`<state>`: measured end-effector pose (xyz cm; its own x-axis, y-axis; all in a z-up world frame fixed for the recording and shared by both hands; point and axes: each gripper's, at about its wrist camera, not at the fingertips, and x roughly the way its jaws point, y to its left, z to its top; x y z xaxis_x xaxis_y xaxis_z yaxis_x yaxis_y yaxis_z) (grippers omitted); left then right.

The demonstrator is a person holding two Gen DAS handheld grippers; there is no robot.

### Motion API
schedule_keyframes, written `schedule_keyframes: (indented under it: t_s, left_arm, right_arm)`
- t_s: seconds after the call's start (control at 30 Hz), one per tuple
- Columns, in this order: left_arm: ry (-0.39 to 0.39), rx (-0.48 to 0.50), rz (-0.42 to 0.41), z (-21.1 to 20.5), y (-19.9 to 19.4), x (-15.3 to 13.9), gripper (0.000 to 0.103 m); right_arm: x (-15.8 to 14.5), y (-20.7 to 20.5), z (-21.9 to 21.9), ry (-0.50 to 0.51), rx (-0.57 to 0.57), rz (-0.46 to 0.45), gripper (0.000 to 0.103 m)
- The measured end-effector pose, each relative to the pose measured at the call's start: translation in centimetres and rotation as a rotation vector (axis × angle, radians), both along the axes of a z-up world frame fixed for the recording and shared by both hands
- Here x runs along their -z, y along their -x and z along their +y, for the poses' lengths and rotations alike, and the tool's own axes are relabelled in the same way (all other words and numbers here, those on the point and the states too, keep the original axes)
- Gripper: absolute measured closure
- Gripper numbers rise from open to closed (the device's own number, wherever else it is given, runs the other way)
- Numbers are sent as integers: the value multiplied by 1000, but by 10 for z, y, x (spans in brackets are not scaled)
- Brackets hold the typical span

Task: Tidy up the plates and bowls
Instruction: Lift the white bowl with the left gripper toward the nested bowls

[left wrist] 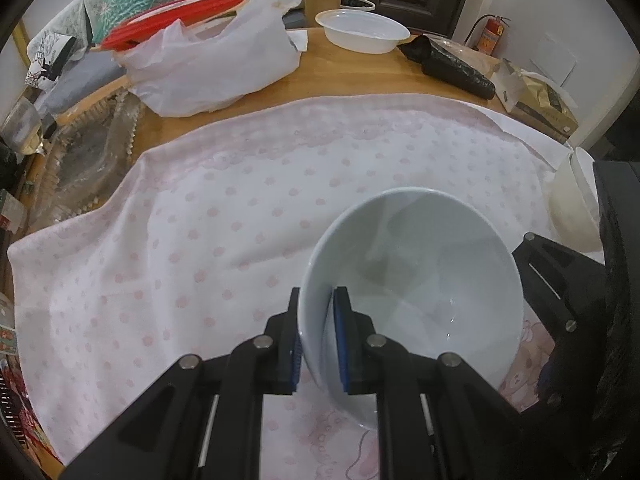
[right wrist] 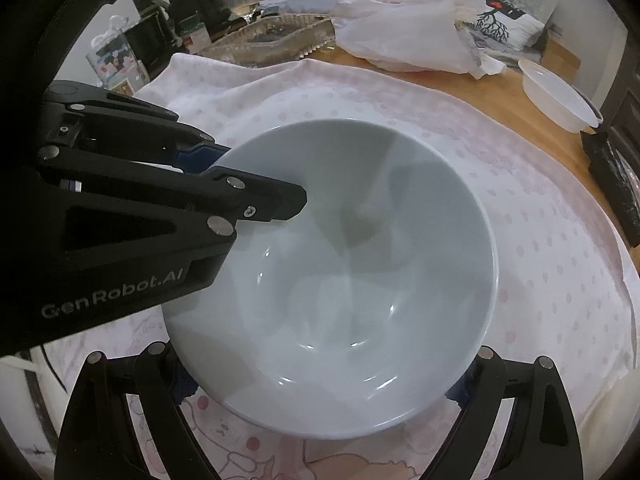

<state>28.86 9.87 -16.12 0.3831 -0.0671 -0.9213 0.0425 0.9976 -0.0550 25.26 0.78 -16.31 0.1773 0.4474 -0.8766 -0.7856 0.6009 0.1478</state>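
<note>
A white ceramic bowl point(left wrist: 416, 292) is over the pink dotted cloth point(left wrist: 240, 208). My left gripper point(left wrist: 320, 340) is shut on the bowl's left rim, one pad inside and one outside. In the right wrist view the same bowl point(right wrist: 340, 280) fills the middle, and the left gripper point(right wrist: 224, 168) grips its rim from the left. My right gripper point(right wrist: 324, 380) is open, its fingers point(right wrist: 504, 392) spread on either side of the bowl's near wall, beneath it. Its fingertips are hidden under the bowl. A cream bowl point(left wrist: 576, 200) sits at the right edge.
A white plastic bag point(left wrist: 208, 64) with a red lid lies at the back of the wooden table point(left wrist: 360, 72). A clear plastic bowl point(left wrist: 362, 30) stands behind it, also in the right wrist view point(right wrist: 560, 96). A black packet point(left wrist: 452, 64), a box and a clear tray point(left wrist: 88, 152) line the edges.
</note>
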Motion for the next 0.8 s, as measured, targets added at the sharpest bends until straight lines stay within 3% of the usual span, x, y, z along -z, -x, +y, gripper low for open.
schedule_keyframes:
  t_s: [0.37,0.8]
  left_arm:
    - [-31,25,-51,-19,9,-31,92]
    - [-85,49,-115,-53,27,-82,92]
  right_arm:
    - [-15,6,-17,-43,28,-38,14]
    - [-58,22,-50,-107,54,-105,14]
